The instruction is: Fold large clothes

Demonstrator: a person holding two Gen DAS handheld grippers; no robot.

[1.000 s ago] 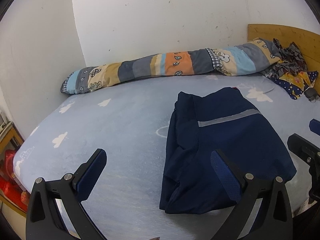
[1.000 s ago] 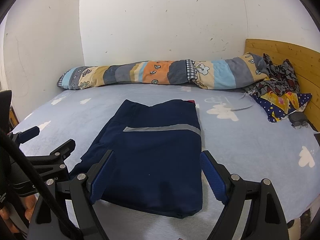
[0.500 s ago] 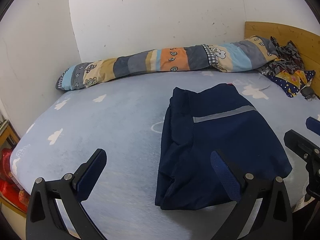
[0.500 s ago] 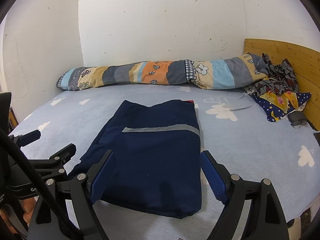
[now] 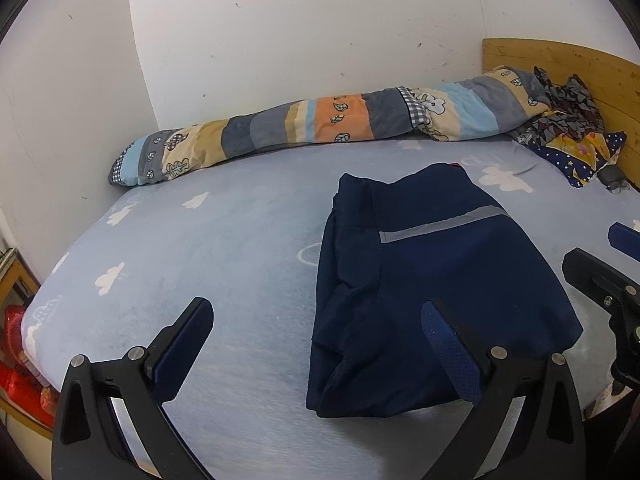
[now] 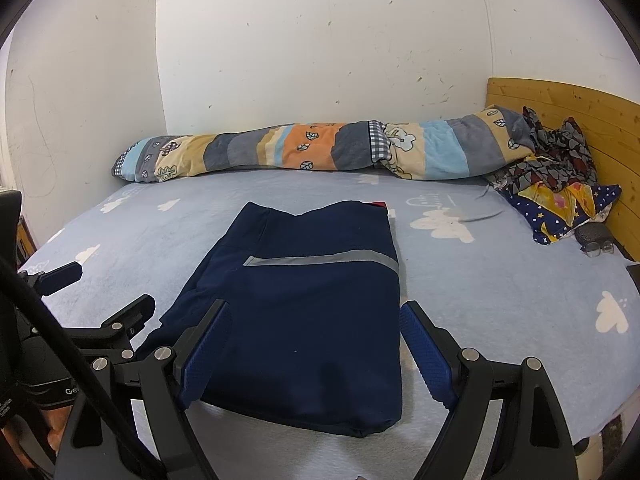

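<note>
A dark navy garment with a grey reflective stripe [image 5: 432, 280] lies folded into a flat rectangle on the light blue bed; it also shows in the right wrist view [image 6: 304, 312]. My left gripper [image 5: 316, 344] is open and empty, held above the bed's near edge, its right finger over the garment's near left part. My right gripper [image 6: 314, 344] is open and empty, held above the garment's near edge. Neither touches the cloth. The right gripper's fingers [image 5: 600, 280] show at the right edge of the left wrist view.
A long striped rolled blanket [image 6: 320, 152] lies along the wall at the back. A heap of patterned clothes [image 6: 560, 192] sits by the wooden headboard [image 6: 560, 104] at the right. The bed sheet [image 5: 200, 248] has white clouds. Red items [image 5: 20, 376] lie beside the bed, left.
Both grippers have drawn back and up slightly from the folded garment. The garment has not moved.
</note>
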